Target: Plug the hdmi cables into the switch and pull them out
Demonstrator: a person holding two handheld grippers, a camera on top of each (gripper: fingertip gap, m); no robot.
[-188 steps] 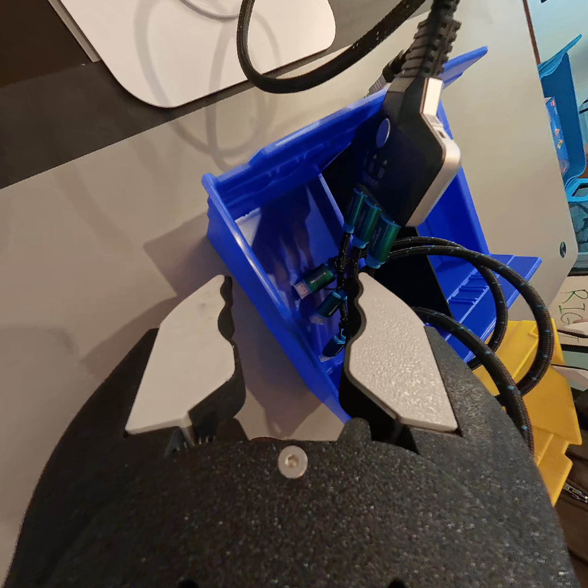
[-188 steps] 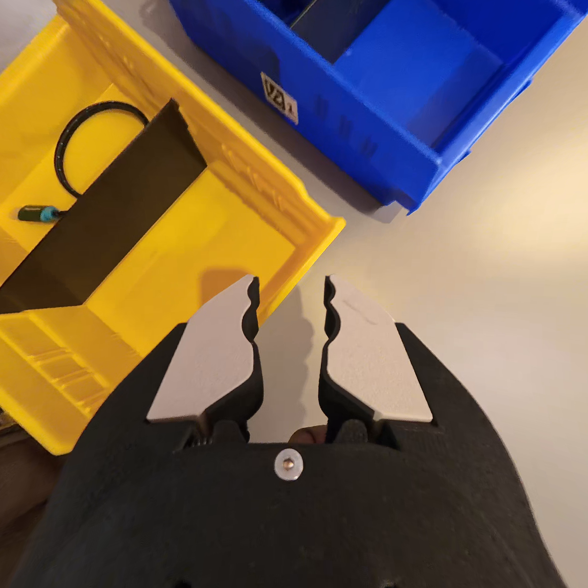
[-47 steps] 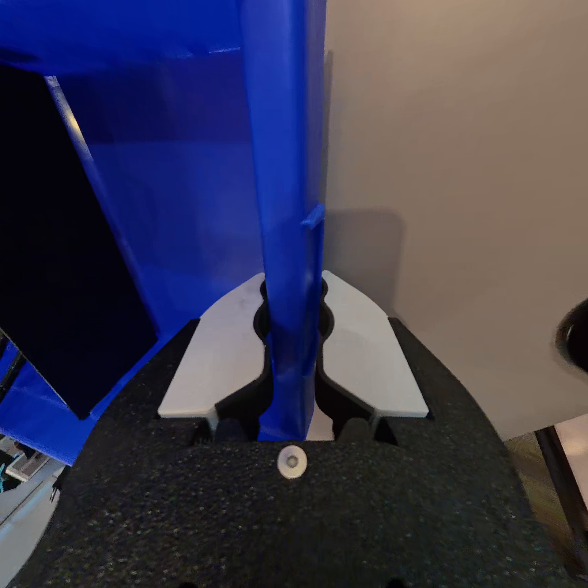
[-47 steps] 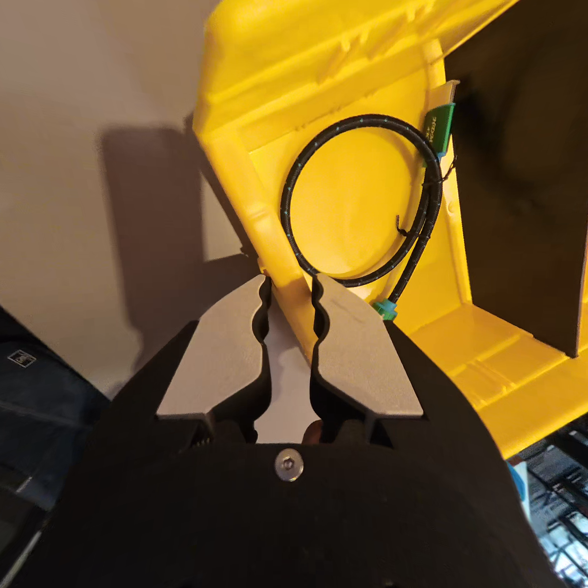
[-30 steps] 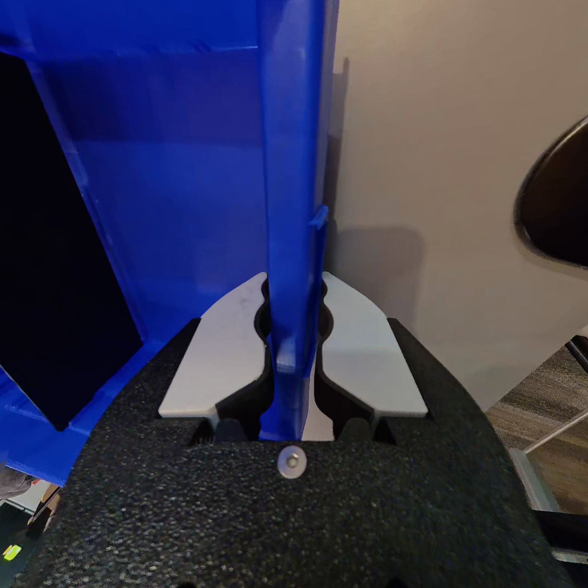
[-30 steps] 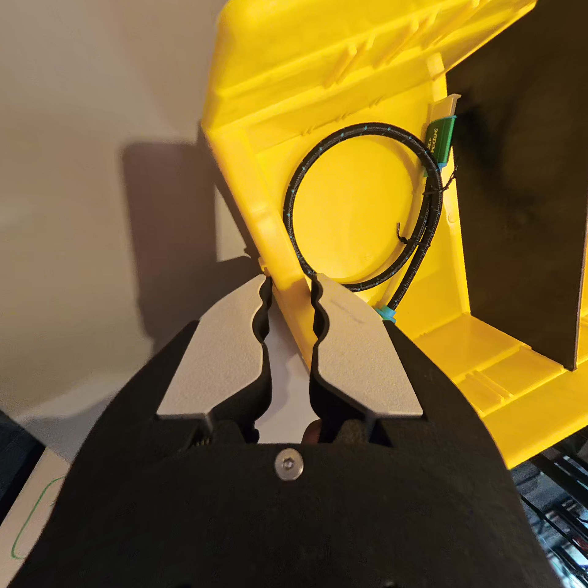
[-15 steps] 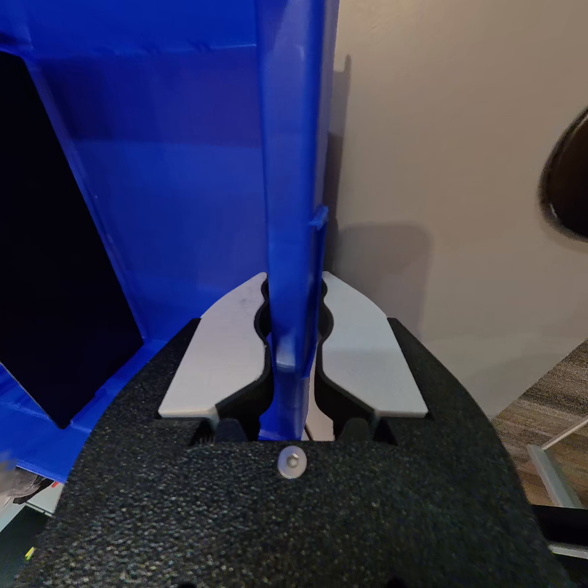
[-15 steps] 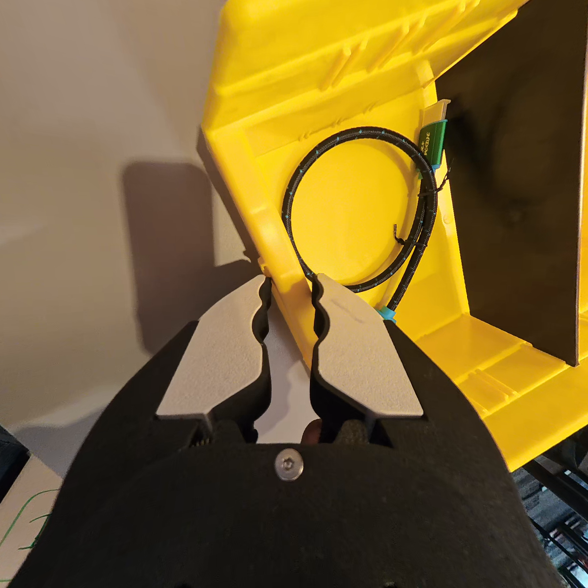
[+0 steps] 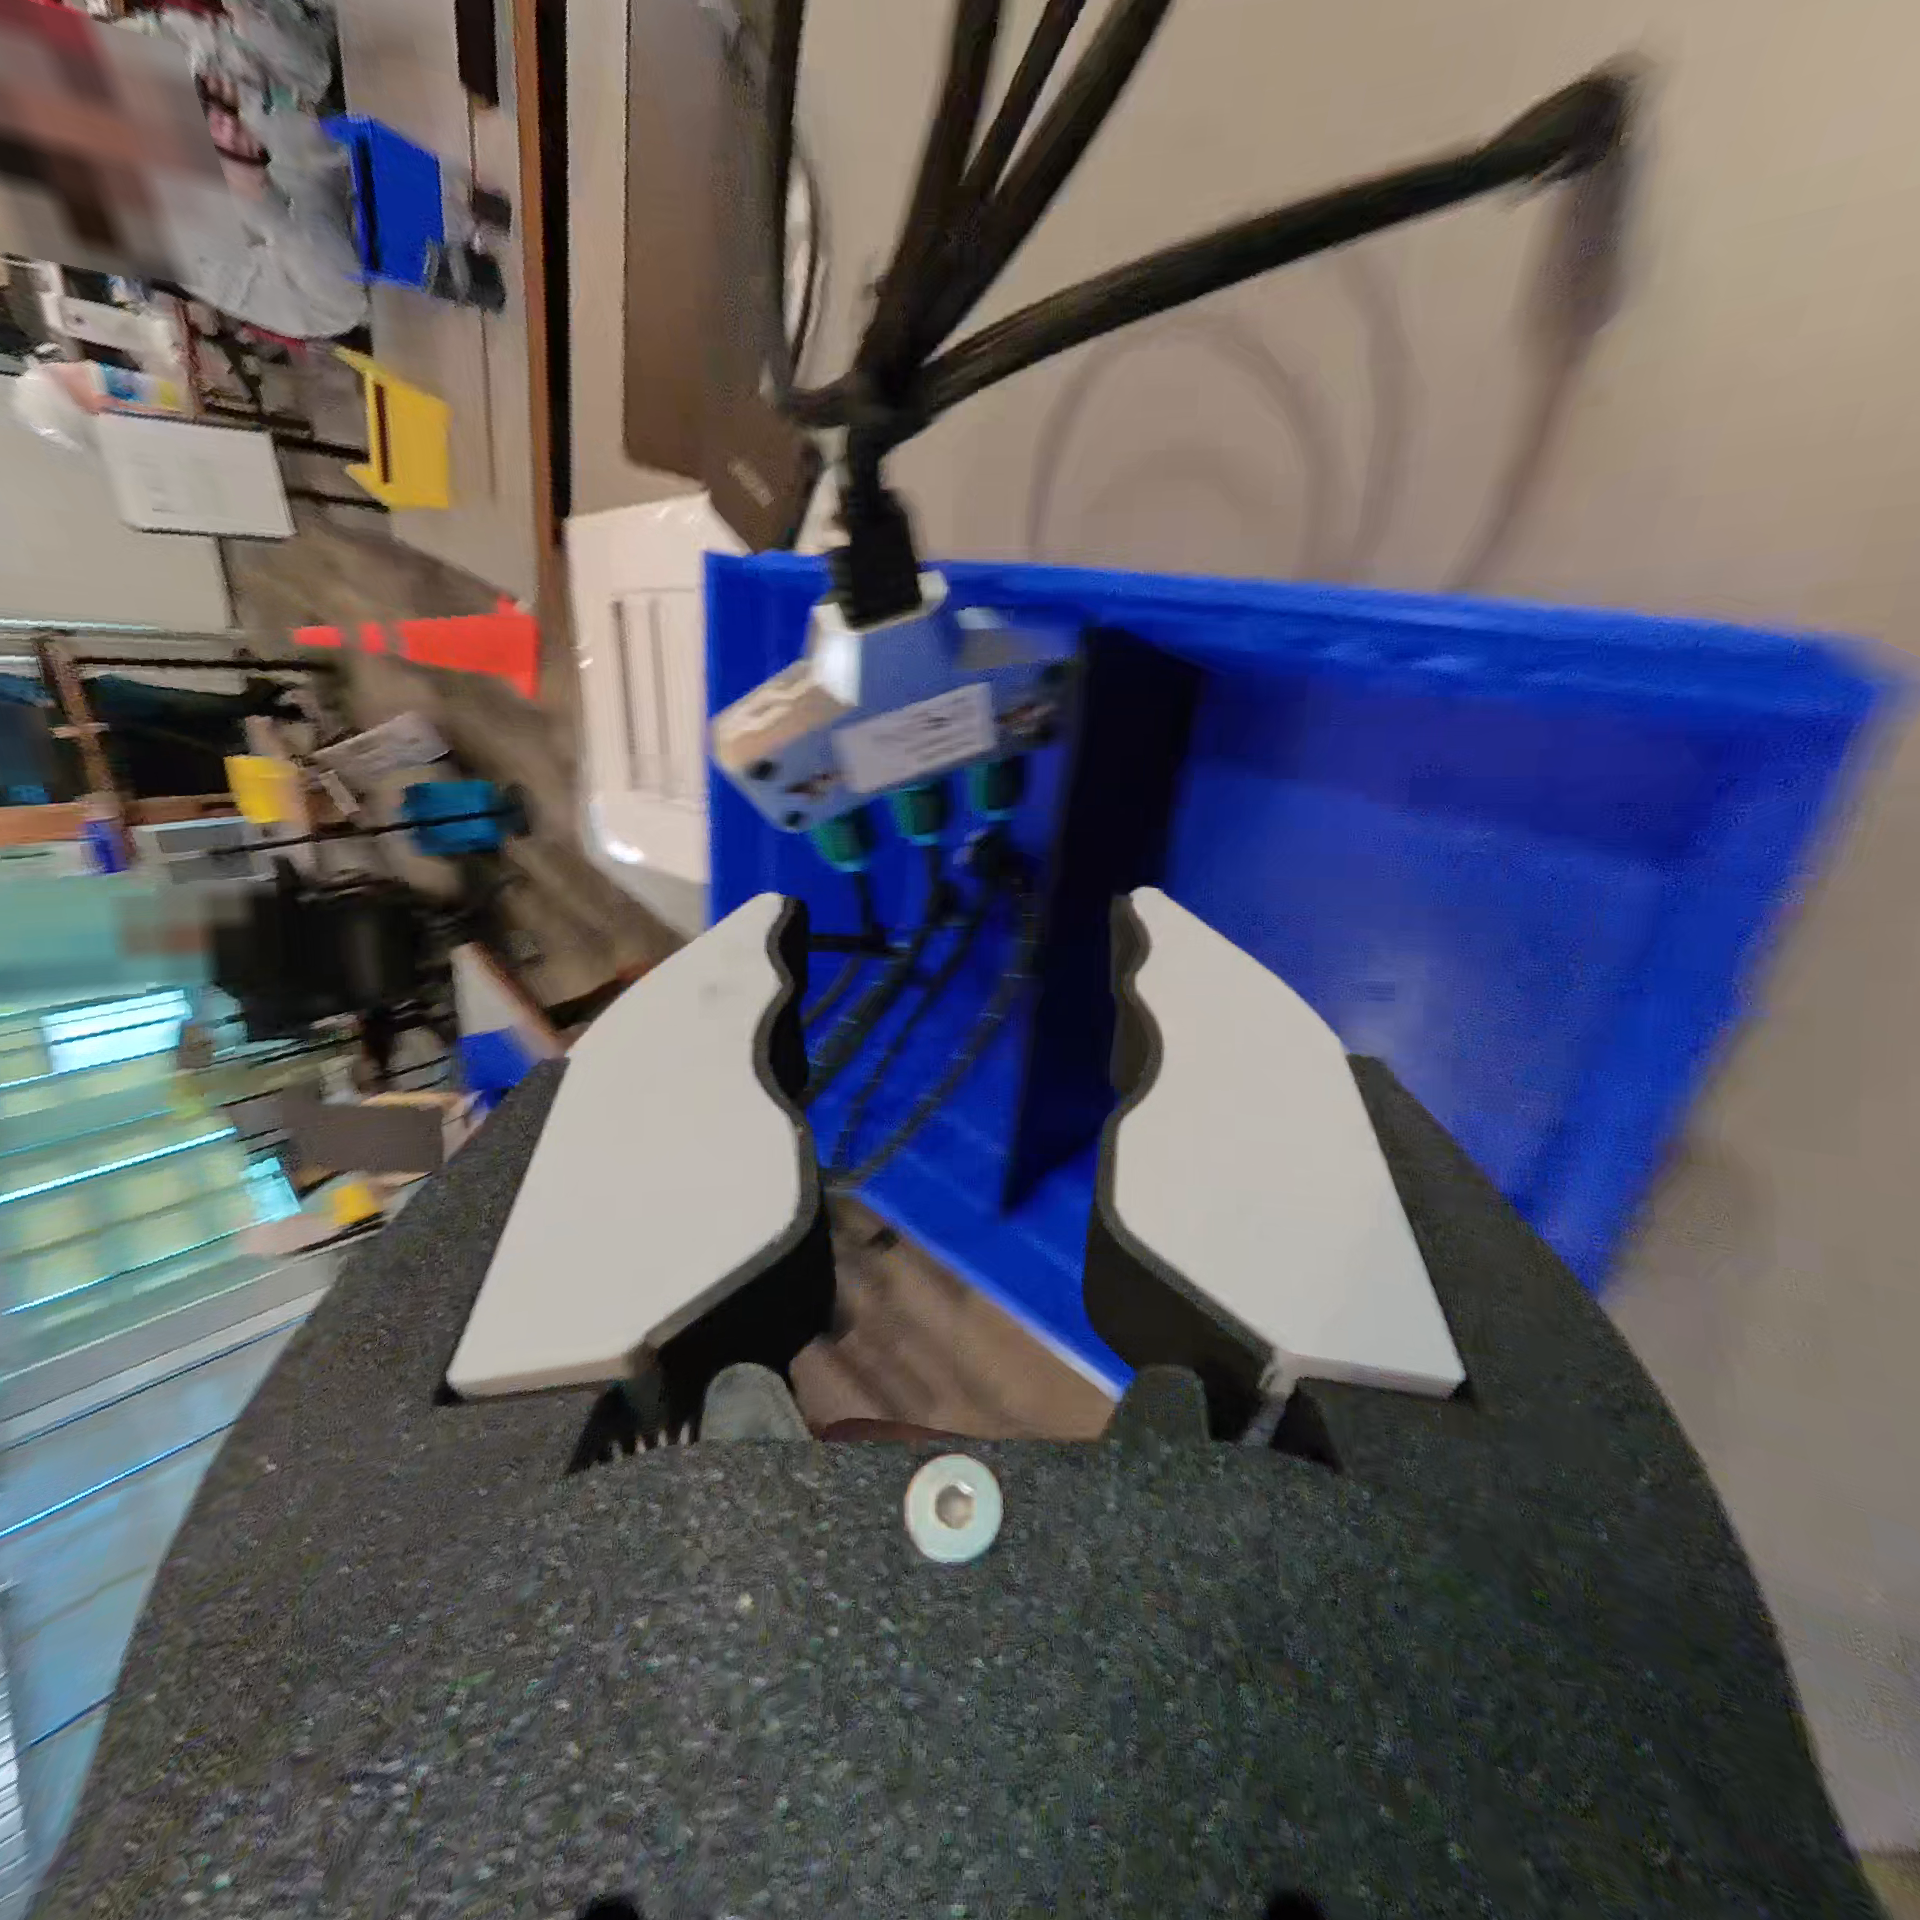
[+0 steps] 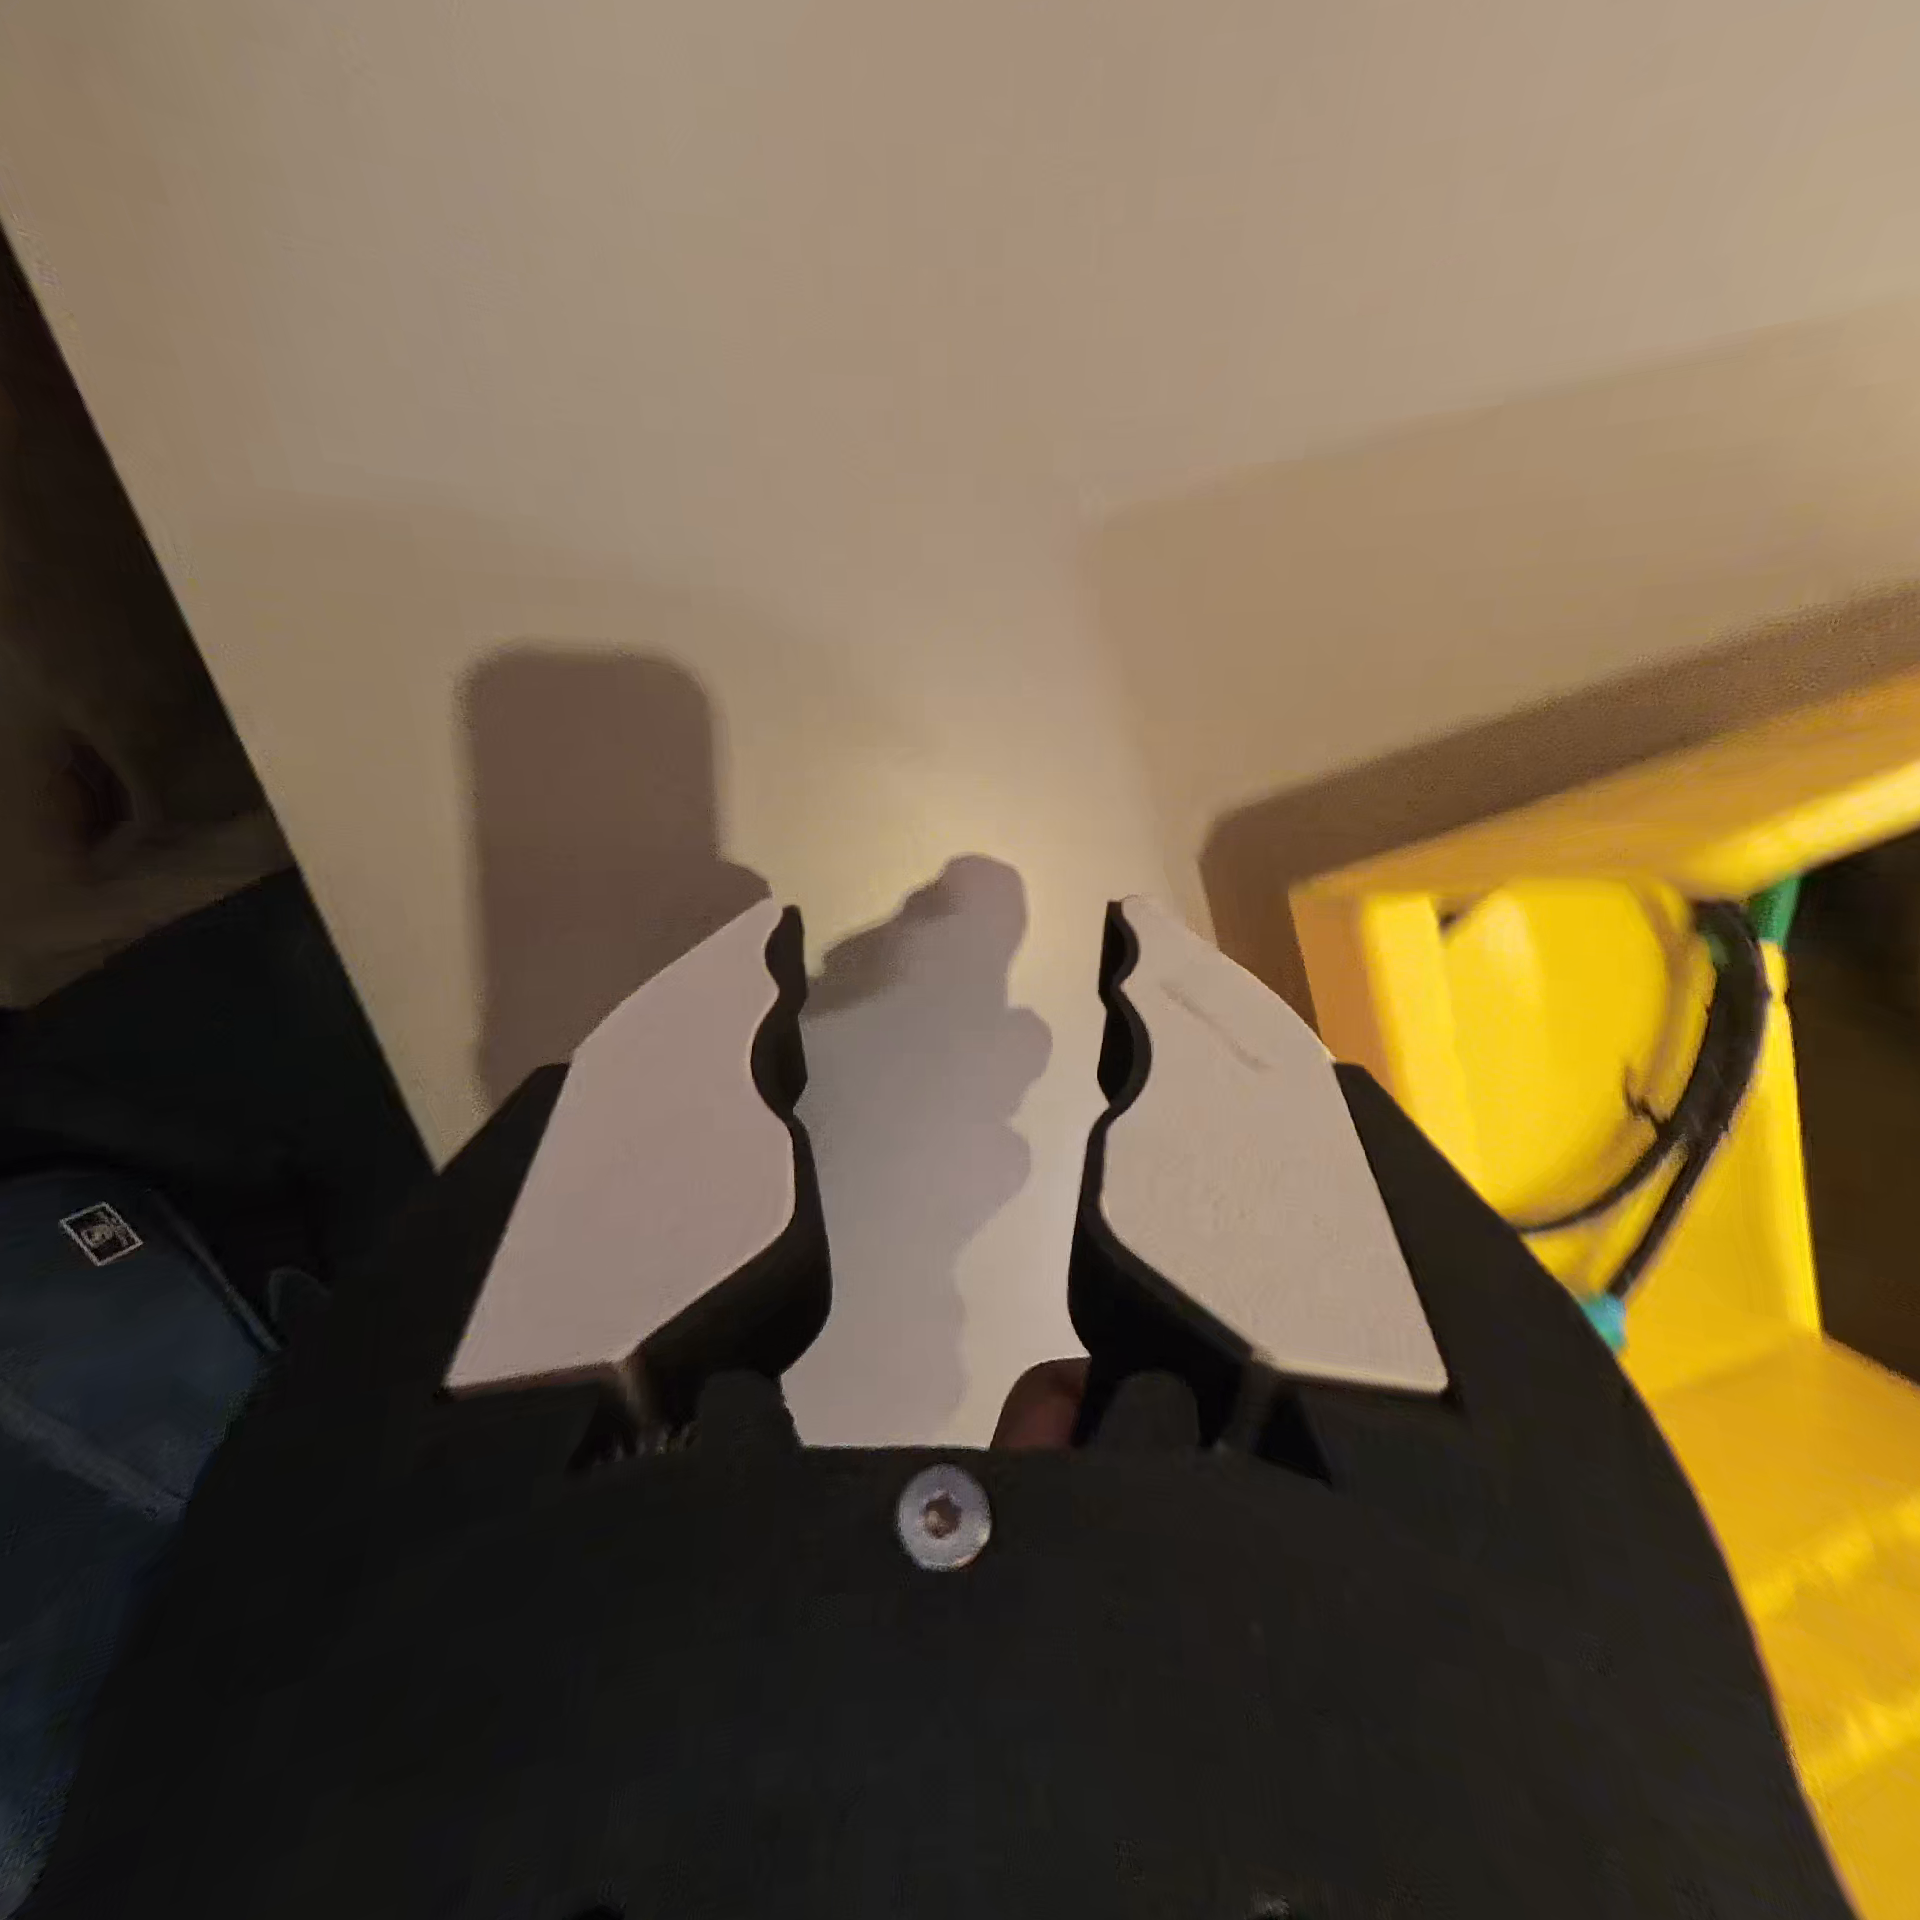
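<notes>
**Left gripper**: jaws spread wide and holding nothing. Both pale fingers are in plain view, with clear space between them. It points into the open blue plastic storage bin, which appears rolled sideways in this view. The near edge of the bin runs across below the fingertips, and neither pad presses on it.

**In the blue bin:**
- A thin black divider panel stands upright, just inside the right finger.
- Left of the divider is a small grey-and-blue switch box with green-collared plugs in its lower edge.
- Thick black braided cables fan away from the top of the box. They are motion-blurred, so I cannot tell how many there are.

**Right gripper**: also wide open, with only the beige tabletop and the gripper's own shadow between its fingers. The yellow plastic bin sits just to its right, not touching. Inside is a looped black braided cable with a teal end.

**Handling judgement:**
- Both frames are smeared, so the positions above are approximate.
- The bin walls are thin. A grip on one would want the pads square on the wall and set deep.
- The divider and the loose cables should be kept out from between the fingers
</notes>
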